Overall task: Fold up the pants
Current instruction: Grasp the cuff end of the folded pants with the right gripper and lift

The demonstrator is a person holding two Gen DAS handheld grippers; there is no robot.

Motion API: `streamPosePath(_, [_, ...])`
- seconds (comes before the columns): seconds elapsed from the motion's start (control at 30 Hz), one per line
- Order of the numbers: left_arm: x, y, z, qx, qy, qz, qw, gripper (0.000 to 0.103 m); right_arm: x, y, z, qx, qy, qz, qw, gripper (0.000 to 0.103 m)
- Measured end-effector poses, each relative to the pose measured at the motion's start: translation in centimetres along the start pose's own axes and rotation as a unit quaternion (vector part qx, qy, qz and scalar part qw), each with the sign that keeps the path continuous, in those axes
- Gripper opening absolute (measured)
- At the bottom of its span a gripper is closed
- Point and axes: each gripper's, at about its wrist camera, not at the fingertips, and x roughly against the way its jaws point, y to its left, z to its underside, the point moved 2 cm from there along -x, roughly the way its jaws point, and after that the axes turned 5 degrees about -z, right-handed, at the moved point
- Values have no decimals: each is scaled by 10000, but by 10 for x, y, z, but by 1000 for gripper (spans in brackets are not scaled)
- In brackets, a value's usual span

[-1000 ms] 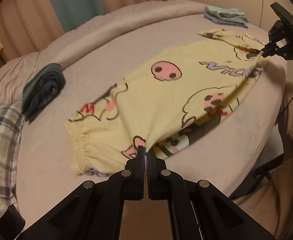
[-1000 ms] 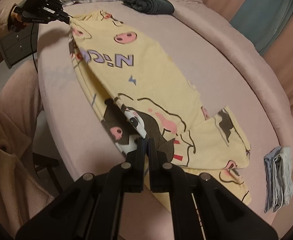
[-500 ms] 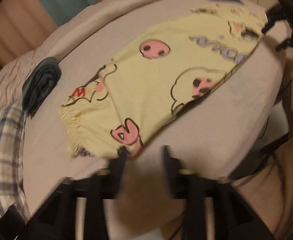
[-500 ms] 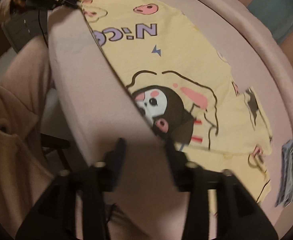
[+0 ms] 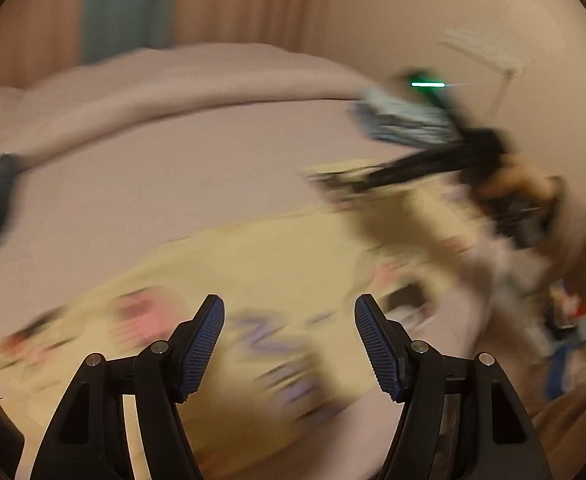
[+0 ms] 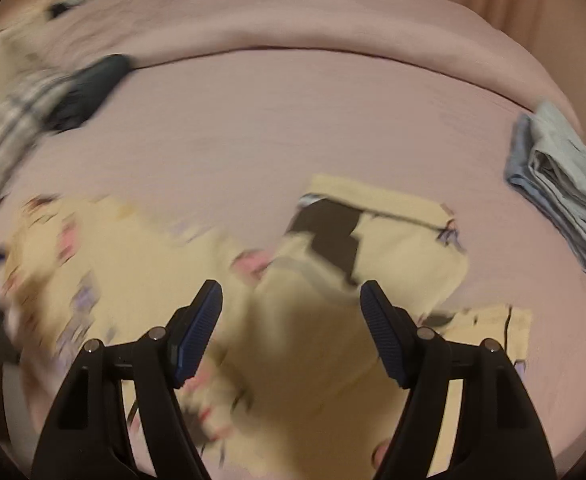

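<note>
Left wrist view: my left gripper [image 5: 289, 340] has just been opening, jaws apart, nothing between them; yellow pants [image 5: 261, 264] lie blurred on the pink bed [image 5: 173, 168] below.

Right wrist view: my right gripper [image 6: 291, 332] likewise released, jaws just opened over the pants [image 6: 393, 248]; folded blue clothes [image 6: 561, 176] lie well apart.

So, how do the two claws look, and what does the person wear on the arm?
Each claw, left claw and right claw, has black angular plastic arms with silver round pivot screws and blue ribbed pads. From the left wrist view, the right claw's body shows a green light. The sleeve is too blurred to tell.
</note>
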Motion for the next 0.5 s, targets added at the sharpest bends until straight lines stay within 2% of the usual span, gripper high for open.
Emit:
streamPosePath(0.07, [-27,-27,-13,-124,106,464,9988,68,-28,-3,-13,-207,370,74,9991,69])
streamPosePath(0.1, [-42,-41,-19,-227,148,594,9979,68,-40,-5,-18,-352,501,115,9981,68])
streamPosePath(0.17, [-65,-58,-25,-262,307,832,9957,68,-64,-7,-30,-498,787,255,9953,57])
streamPosePath(0.2, [-76,-63,-25,-223,397,946,9945,68,-70,-8,-33,-521,839,389,9943,56])
streamPosePath(0.23, [-87,-67,-25,-176,487,1013,9935,68,-78,-9,-37,-515,931,556,9928,54])
streamPosePath(0.33, [-111,-75,-25,-96,661,1111,9916,64,-97,-11,-38,-459,1203,788,9885,38])
streamPosePath(0.4, [-119,-79,-26,-143,660,1173,9908,47,-100,-9,-39,-312,1167,787,9896,17])
streamPosePath(0.43, [-120,-81,-27,-172,653,1177,9907,43,-98,-9,-40,-230,1100,768,9907,6])
streamPosePath(0.5, [-120,-81,-26,-187,663,1166,9908,24,-94,-13,-39,-320,988,688,9922,5])
